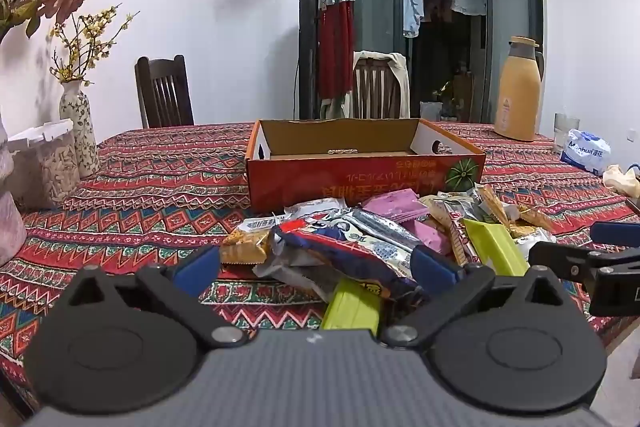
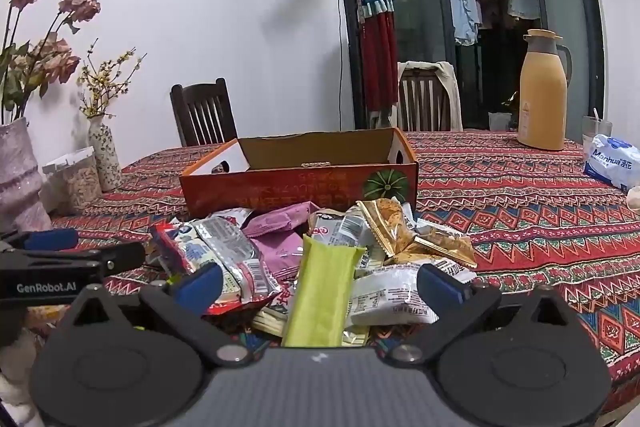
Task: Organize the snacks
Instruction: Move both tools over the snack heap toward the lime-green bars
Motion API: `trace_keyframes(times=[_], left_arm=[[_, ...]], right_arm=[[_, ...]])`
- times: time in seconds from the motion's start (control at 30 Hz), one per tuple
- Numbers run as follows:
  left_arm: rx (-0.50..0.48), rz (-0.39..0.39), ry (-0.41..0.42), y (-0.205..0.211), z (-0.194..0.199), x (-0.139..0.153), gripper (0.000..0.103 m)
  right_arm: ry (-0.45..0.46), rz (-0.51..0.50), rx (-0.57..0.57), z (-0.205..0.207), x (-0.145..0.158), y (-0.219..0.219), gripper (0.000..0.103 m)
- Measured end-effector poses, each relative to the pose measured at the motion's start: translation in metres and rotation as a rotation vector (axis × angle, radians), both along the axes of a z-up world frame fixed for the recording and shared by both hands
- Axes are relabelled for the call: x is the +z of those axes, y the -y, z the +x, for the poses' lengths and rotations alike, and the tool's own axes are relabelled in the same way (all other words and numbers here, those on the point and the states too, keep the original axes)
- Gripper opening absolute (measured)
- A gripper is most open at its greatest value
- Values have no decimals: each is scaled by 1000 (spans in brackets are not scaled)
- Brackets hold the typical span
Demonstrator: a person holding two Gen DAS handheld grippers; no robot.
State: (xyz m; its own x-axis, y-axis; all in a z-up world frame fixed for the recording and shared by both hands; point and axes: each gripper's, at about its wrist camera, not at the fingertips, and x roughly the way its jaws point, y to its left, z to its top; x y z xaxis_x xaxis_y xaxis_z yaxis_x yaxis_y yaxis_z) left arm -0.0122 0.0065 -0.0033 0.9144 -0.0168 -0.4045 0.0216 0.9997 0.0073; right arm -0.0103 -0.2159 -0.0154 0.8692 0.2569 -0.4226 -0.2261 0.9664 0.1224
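A pile of snack packets (image 1: 372, 239) lies on the patterned tablecloth in front of an open orange cardboard box (image 1: 360, 175). The box (image 2: 300, 187) looks empty inside. My left gripper (image 1: 316, 267) is open, its blue pads either side of a dark blue packet (image 1: 340, 255) and a lime green packet (image 1: 352, 307). My right gripper (image 2: 320, 281) is open, straddling a lime green packet (image 2: 324, 291), with pink packets (image 2: 280, 239), white packets (image 2: 388, 295) and gold packets (image 2: 400, 227) around it. Each gripper shows at the edge of the other's view.
Vases with flowers (image 1: 78, 123) and a clear container (image 1: 44, 167) stand at the left. A tan thermos jug (image 1: 518, 91), a glass (image 1: 564, 131) and a tissue pack (image 1: 586, 151) stand at the right. Two wooden chairs (image 1: 164, 91) are behind the table.
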Motion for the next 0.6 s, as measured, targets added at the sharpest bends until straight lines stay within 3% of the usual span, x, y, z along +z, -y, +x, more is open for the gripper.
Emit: trace_keyframes(times=[0.6], left_arm=[[0,-10,-8,-4,1,-4,103]], right_arm=[[-12,2,8,1,-3,-3,103]])
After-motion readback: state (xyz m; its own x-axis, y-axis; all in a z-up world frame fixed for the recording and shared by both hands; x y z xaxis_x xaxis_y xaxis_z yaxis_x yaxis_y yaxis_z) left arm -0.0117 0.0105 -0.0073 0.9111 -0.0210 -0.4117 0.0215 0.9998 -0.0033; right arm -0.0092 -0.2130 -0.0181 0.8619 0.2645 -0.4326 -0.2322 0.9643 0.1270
